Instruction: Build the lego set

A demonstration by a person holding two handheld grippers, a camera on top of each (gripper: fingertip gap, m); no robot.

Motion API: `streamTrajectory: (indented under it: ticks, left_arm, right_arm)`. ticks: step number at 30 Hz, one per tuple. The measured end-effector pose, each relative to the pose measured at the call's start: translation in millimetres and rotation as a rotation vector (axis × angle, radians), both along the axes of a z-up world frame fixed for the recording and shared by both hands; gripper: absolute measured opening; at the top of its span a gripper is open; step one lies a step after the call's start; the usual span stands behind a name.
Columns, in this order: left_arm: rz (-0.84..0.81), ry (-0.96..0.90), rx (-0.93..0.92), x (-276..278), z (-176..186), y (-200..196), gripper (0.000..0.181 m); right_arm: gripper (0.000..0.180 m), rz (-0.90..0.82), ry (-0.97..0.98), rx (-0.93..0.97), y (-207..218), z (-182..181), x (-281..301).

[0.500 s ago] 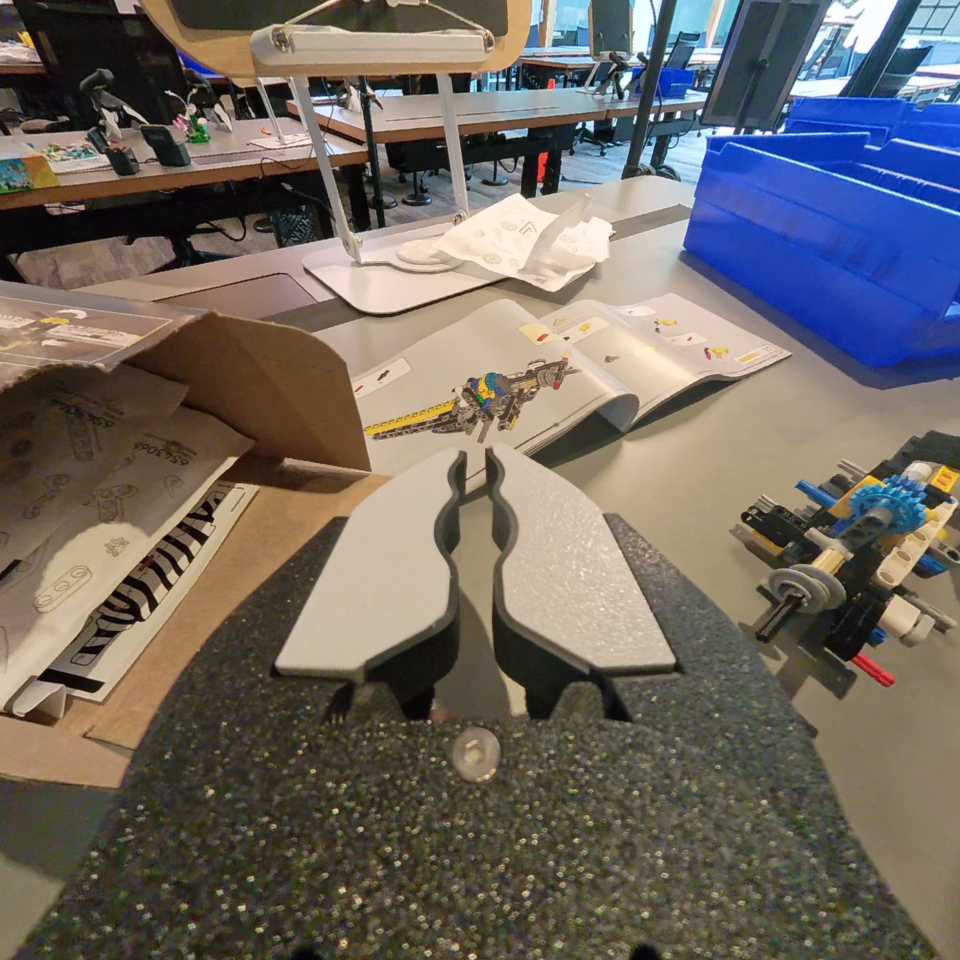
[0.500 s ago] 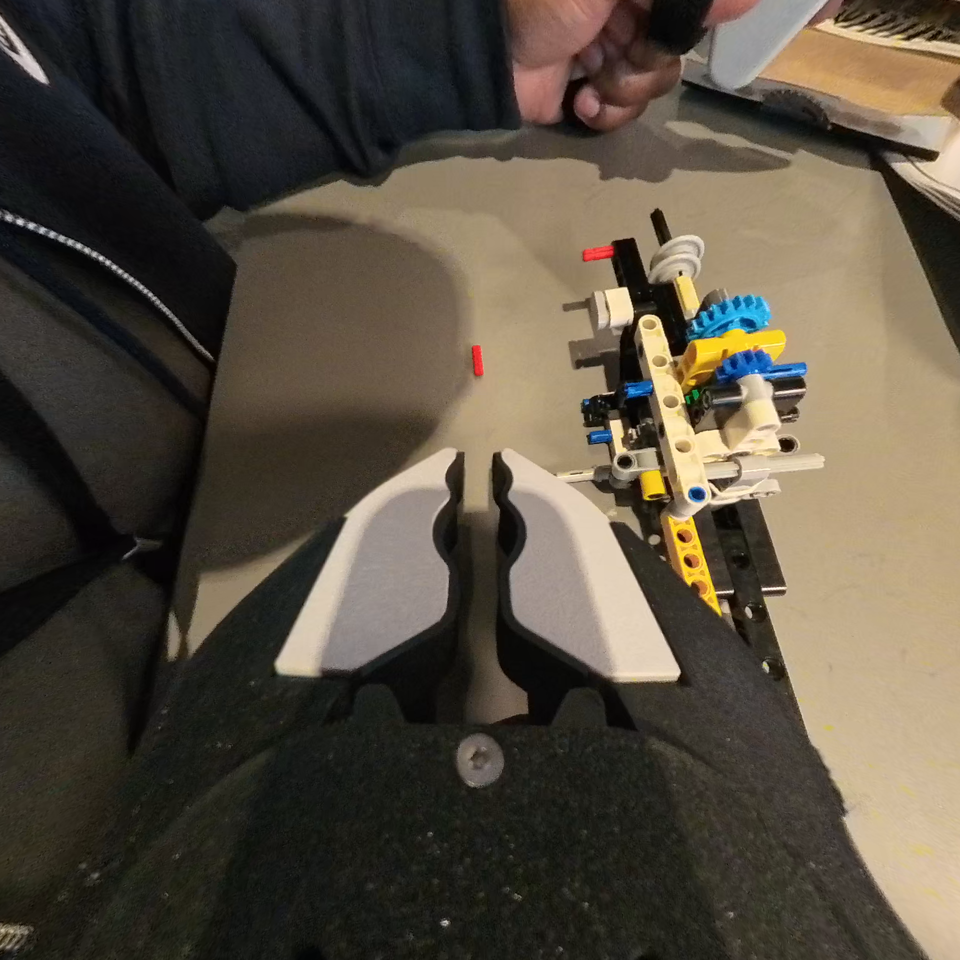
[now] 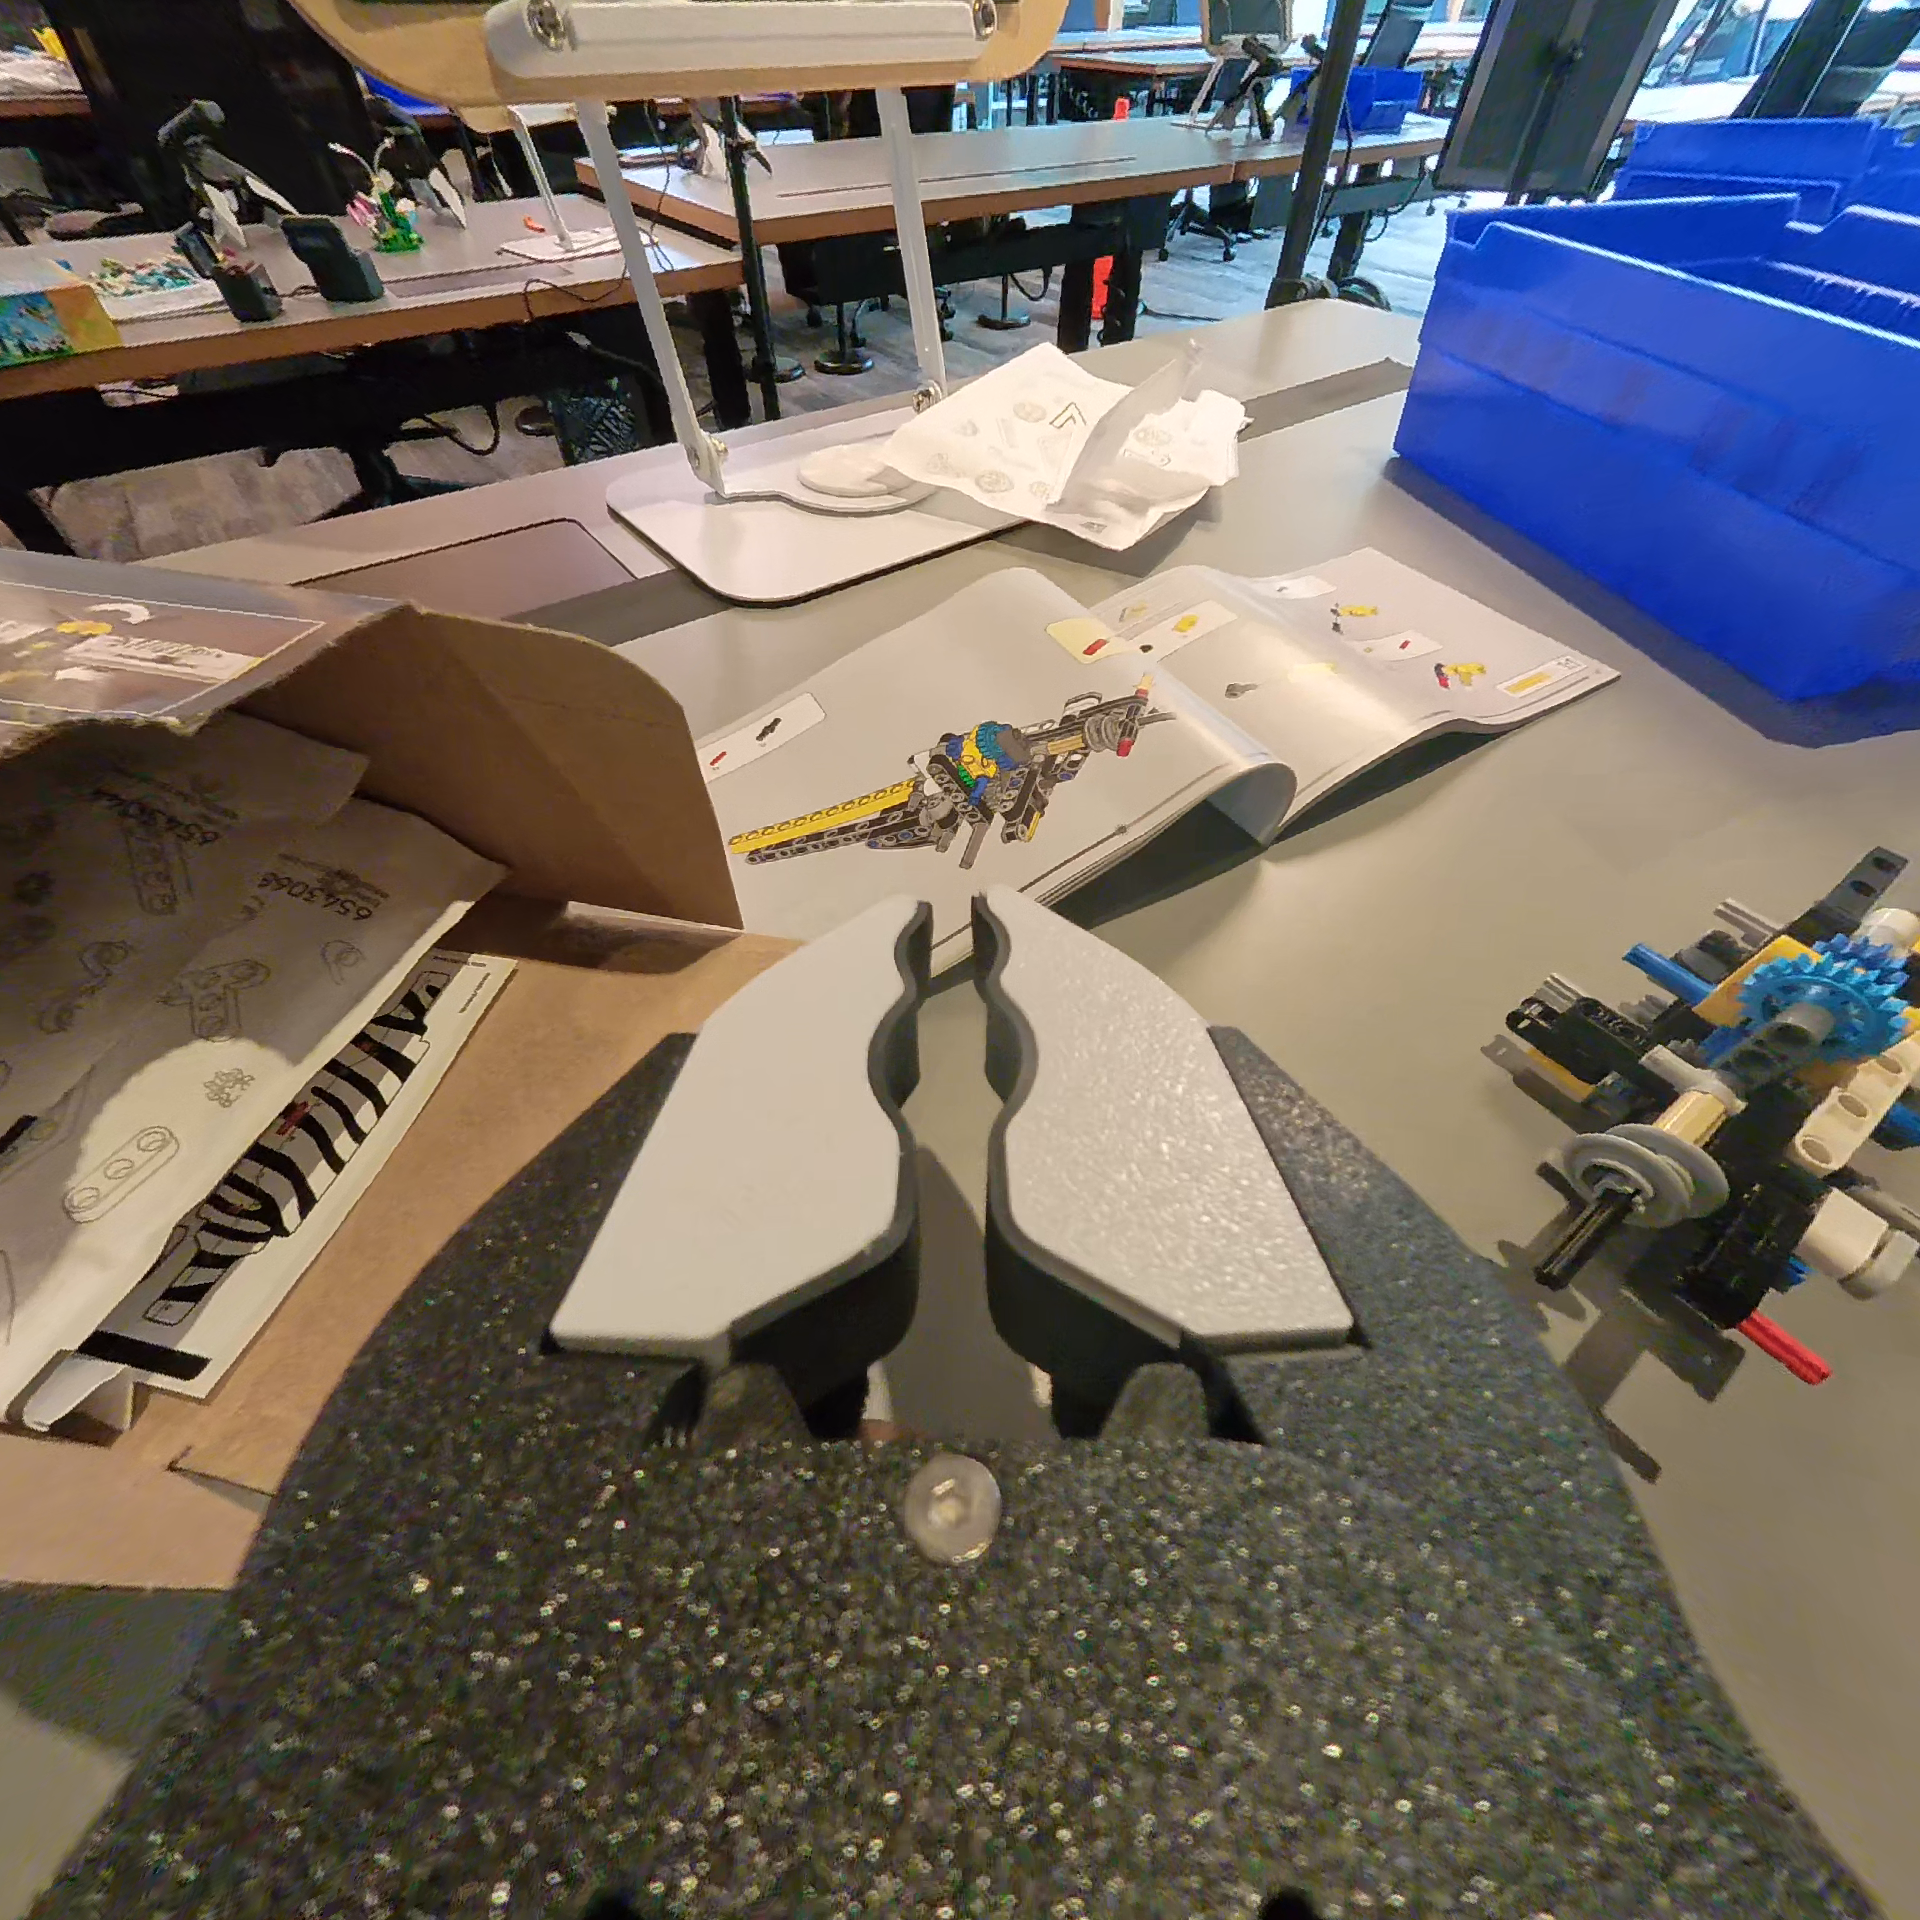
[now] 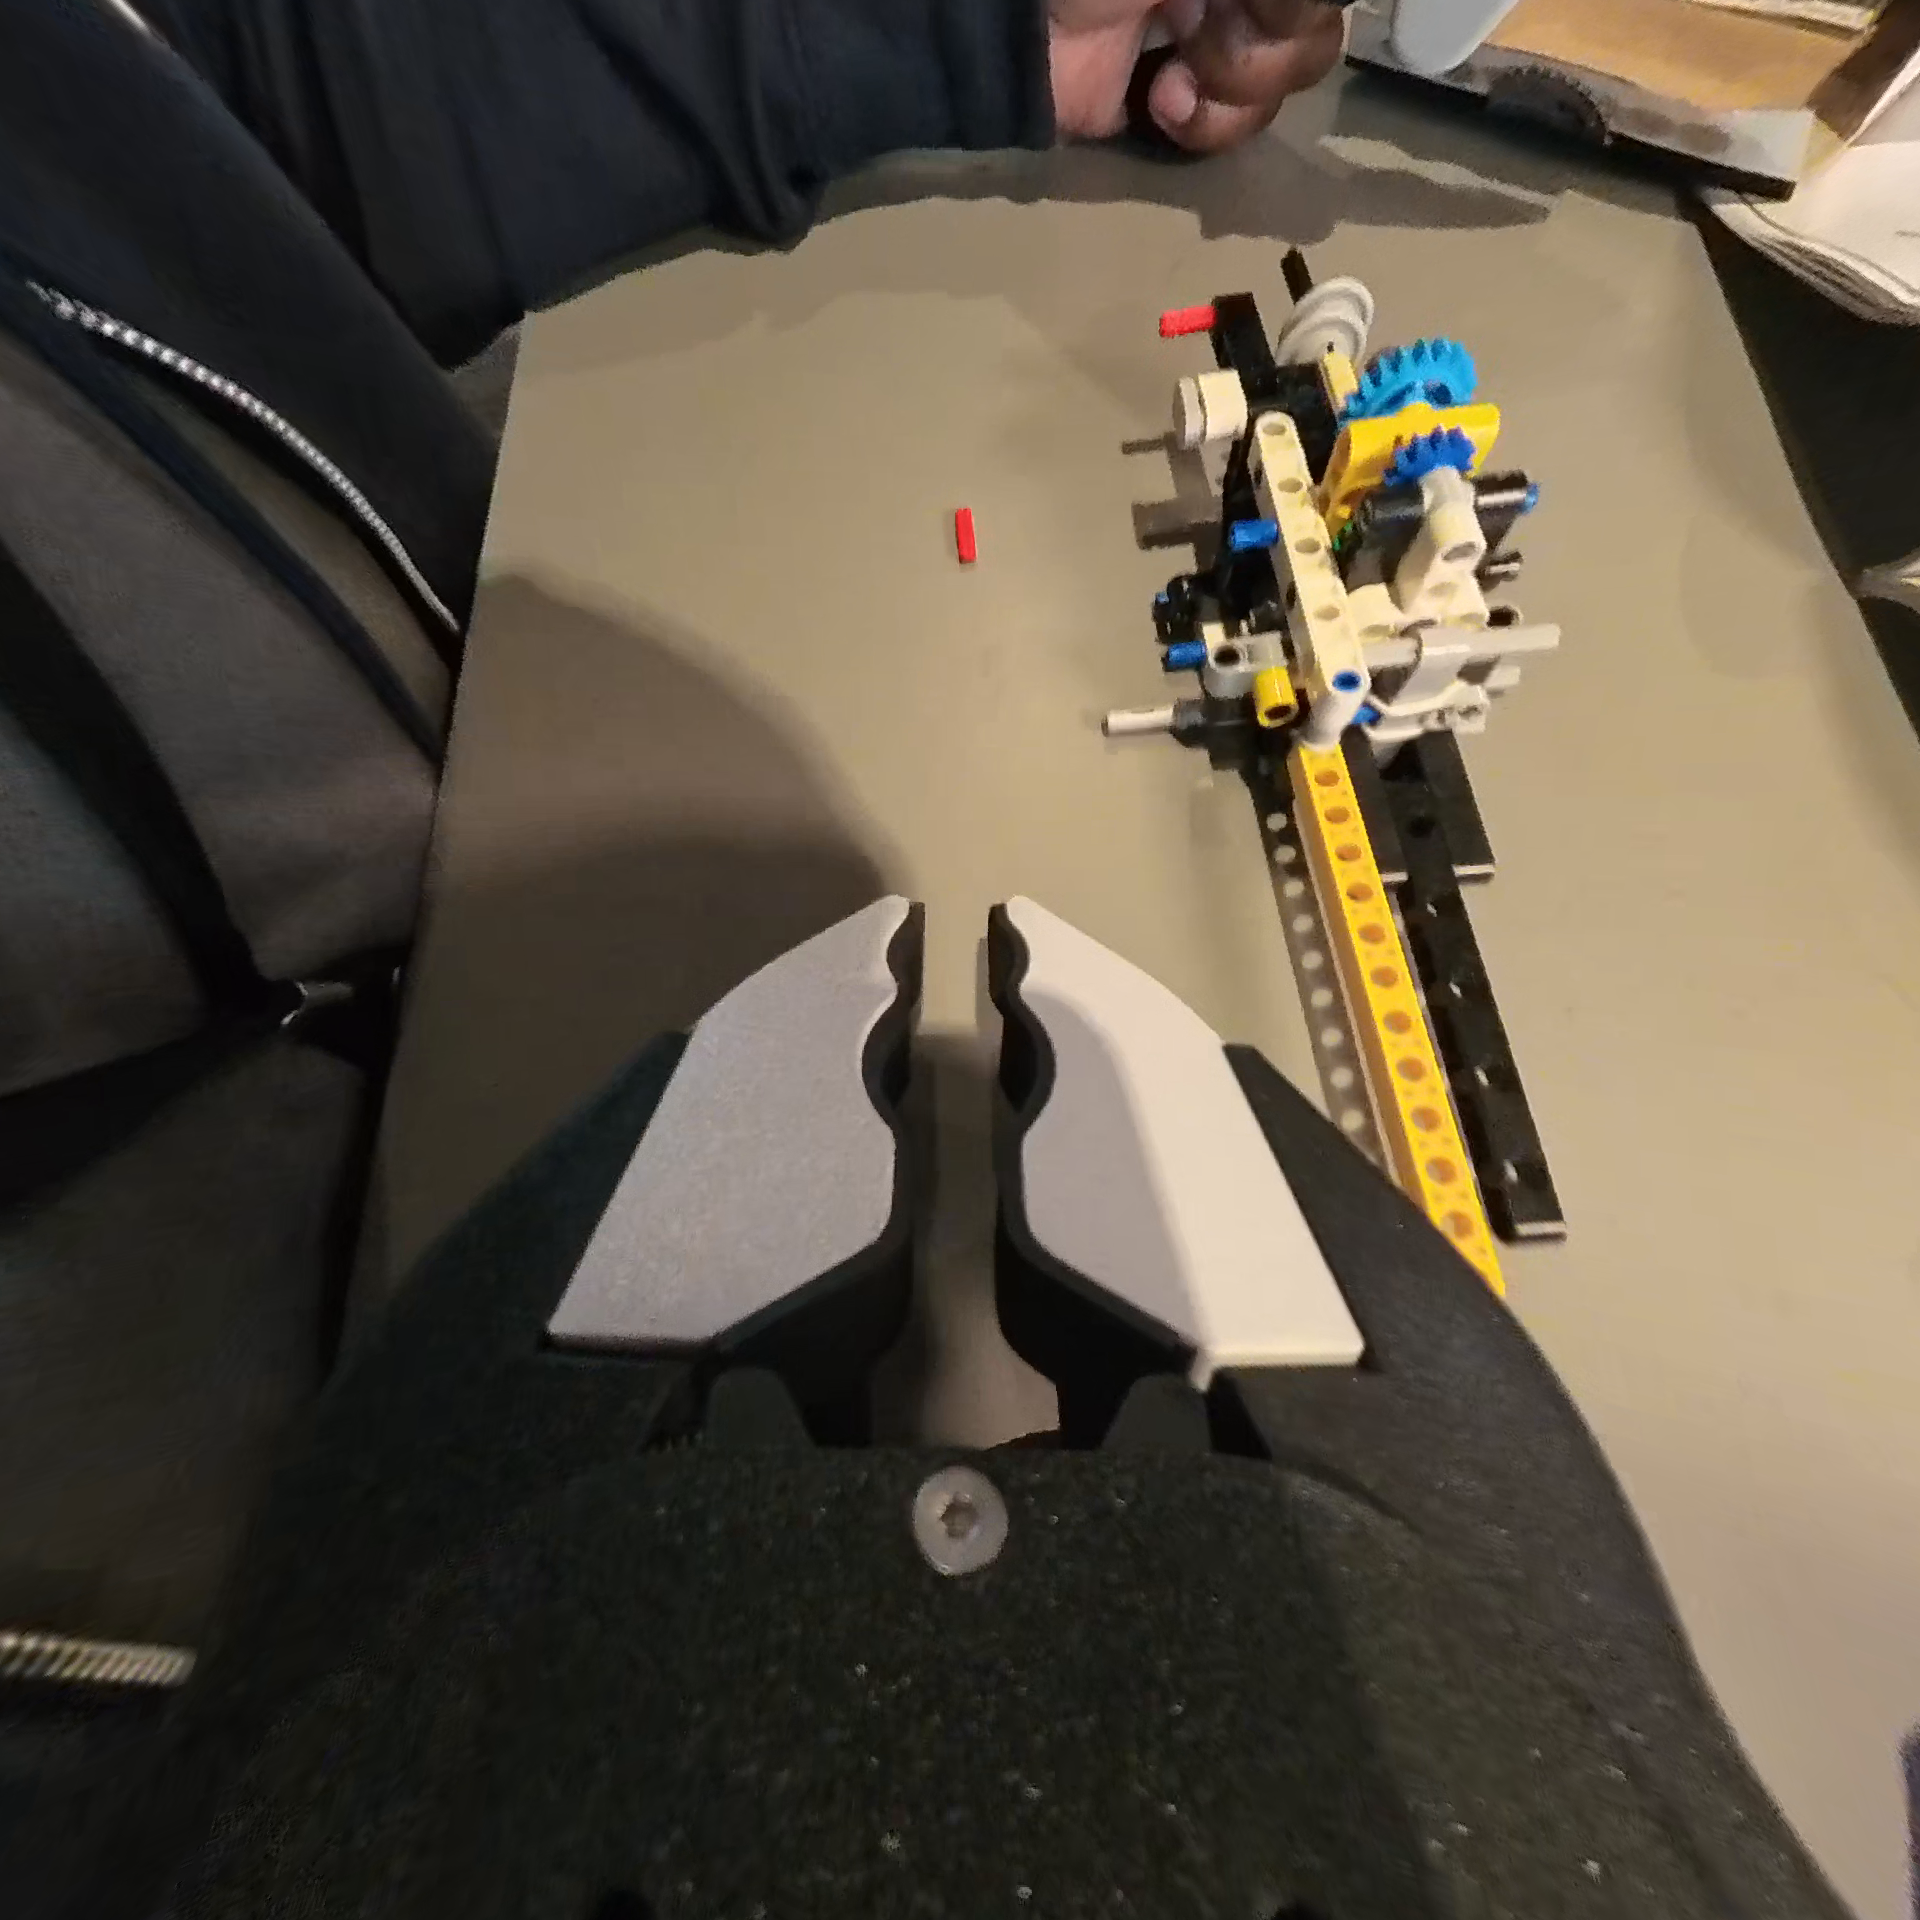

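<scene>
The half-built Lego model (image 4: 1351, 582) lies on the grey table (image 4: 727, 436), with blue gears, a white beam and a long yellow beam (image 4: 1382, 987) pointing toward me. A loose small red piece (image 4: 966, 535) lies to its left. My right gripper (image 4: 954, 925) hovers over the table near the yellow beam's end, its jaws almost closed with a narrow gap and nothing in them. My left gripper (image 3: 951, 914) is likewise nearly closed and empty, over the table between the cardboard box and the model (image 3: 1745, 1101), which sits to its right.
An open instruction booklet (image 3: 1143, 727) lies ahead of the left gripper. A cardboard box (image 3: 468, 727) with paper bags is at left, blue bins (image 3: 1662, 416) at right, a white stand base (image 3: 779, 520) and a crumpled bag (image 3: 1060, 447) behind. A person's hand (image 4: 1174, 73) and dark sleeve are at the top. My right gripper is the nearer one to the loose small red piece (image 4: 966, 535): about 12 cm, against 20 cm.
My right gripper has drawn back from the model, so more of the yellow beam shows. The left gripper has barely moved.
</scene>
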State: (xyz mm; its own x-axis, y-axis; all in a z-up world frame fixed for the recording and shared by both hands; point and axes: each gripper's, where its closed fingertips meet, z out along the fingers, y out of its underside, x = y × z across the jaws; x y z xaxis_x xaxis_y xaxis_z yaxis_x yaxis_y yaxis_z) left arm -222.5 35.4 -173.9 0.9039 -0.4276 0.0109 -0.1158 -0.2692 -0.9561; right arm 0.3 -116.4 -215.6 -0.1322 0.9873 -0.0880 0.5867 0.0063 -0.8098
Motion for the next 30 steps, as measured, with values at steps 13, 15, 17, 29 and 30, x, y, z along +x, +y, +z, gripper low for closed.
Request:
streamTrajectory:
  ticks: [13, 15, 17, 29, 30]
  left_arm:
    - [0.039, 0.079, -0.008, 0.0, -5.7, 2.3, 0.008]
    - [0.042, 0.095, -0.01, 0.5, -6.9, 2.5, 0.008]
    - [0.041, 0.108, -0.013, 1.3, -8.1, 2.6, 0.008]
    - [0.017, 0.146, -0.024, 5.9, -12.0, 1.1, 0.008]
    - [0.016, 0.15, -0.025, 6.2, -12.3, 1.1, 0.008]
  right_arm:
    - [0.011, 0.005, 0.028, 0.023, 4.3, 2.5, 38.4]
    - [0.011, -0.004, 0.039, 0.017, 5.4, 4.1, 39.3]
    - [0.011, -0.011, 0.041, 0.019, 6.3, 4.3, 39.6]
    - [0.011, -0.02, 0.026, 0.027, 7.4, 1.8, 38.2]
    - [0.011, -0.02, 0.025, 0.026, 7.5, 1.9, 38.2]
